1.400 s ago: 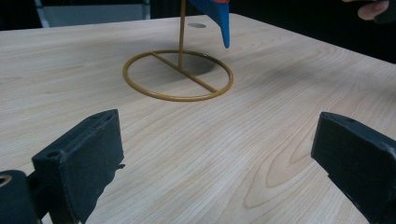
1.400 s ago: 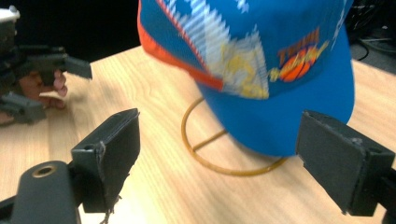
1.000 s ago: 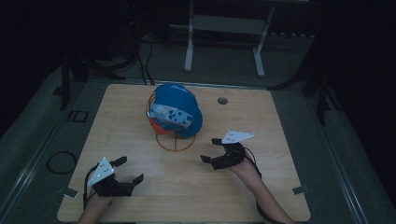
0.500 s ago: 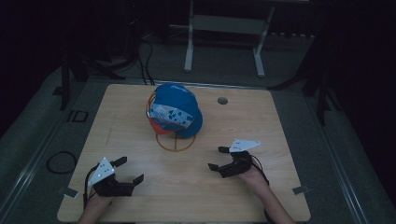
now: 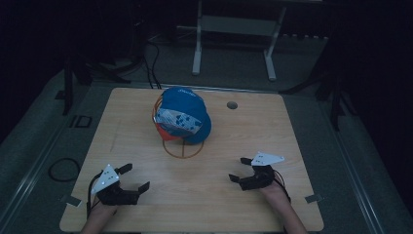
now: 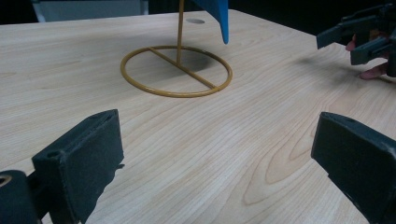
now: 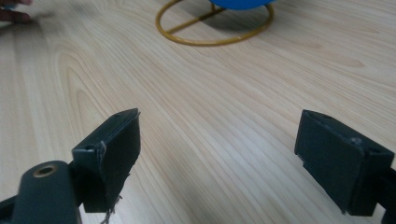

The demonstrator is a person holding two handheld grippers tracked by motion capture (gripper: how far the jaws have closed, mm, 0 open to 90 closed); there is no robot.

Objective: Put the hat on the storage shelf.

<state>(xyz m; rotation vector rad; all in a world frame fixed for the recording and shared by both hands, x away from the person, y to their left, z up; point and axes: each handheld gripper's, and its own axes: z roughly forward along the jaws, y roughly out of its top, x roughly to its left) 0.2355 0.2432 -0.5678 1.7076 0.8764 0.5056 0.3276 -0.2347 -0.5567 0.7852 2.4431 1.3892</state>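
Observation:
A blue cap [image 5: 182,114] with a white patterned patch and an orange underside rests on a thin wire stand, whose round yellow base ring [image 5: 183,148] lies on the wooden table [image 5: 253,131]. In the left gripper view the ring [image 6: 176,71] and its upright rod lie ahead, with the cap's blue brim tip [image 6: 222,18] above. The ring [image 7: 215,23] also crosses the top of the right gripper view. My left gripper [image 5: 134,177] sits open near the table's front left. My right gripper [image 5: 240,169] sits open at the front right. Both hold nothing and stand well short of the cap.
A round cable hole [image 5: 232,105] lies in the table's far right part. Behind the table stands a metal frame [image 5: 234,29] on a dark floor with cables. Bare wood lies between the grippers and the stand. The other gripper [image 6: 359,37] shows far right in the left gripper view.
My right gripper has drawn back toward the table's front edge, away from the cap stand. The left gripper and the cap have stayed put.

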